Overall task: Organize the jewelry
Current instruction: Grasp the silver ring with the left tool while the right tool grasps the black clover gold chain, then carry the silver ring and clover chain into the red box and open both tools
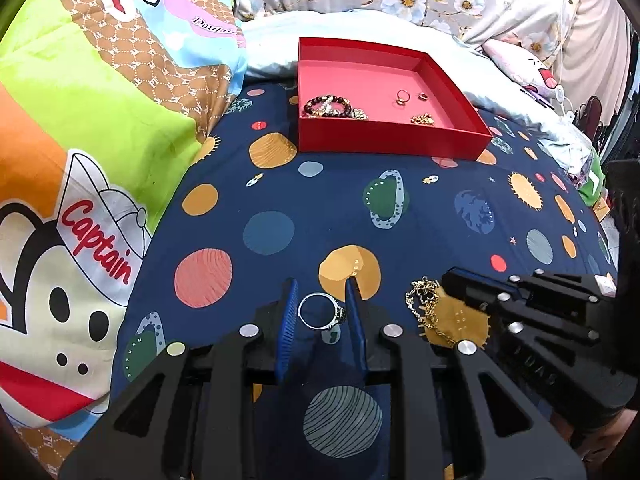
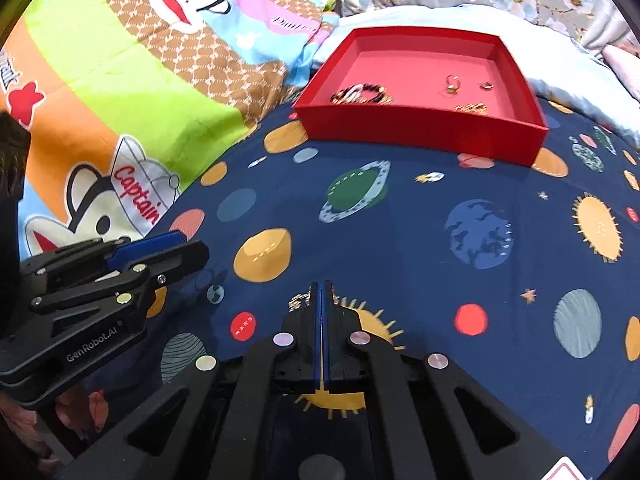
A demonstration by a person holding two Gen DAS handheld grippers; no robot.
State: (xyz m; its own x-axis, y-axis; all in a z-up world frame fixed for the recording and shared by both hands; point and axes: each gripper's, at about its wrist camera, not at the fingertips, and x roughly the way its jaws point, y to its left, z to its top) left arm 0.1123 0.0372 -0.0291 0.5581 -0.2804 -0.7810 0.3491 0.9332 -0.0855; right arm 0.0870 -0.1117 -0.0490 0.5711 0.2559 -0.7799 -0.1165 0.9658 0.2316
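A red box [image 1: 392, 144] sits at the far side of the navy planet-print sheet, holding beaded bracelets [image 1: 328, 106], gold rings [image 1: 402, 97] and a gold chain [image 1: 423, 119]. It also shows in the right wrist view [image 2: 420, 128]. A silver ring [image 1: 320, 311] lies on the sheet between the fingers of my left gripper [image 1: 321, 300], which is open around it. A gold necklace [image 1: 426, 304] lies just right of it. My right gripper [image 2: 322, 296] is shut on the gold necklace [image 2: 301, 300], whose chain shows at the fingertips. My right gripper also shows in the left wrist view [image 1: 480, 292].
A bright cartoon-monkey quilt [image 1: 80, 160] is bunched along the left. White and floral bedding [image 1: 440, 4] lies behind the box. The navy sheet [image 2: 400, 220] stretches between the grippers and the box.
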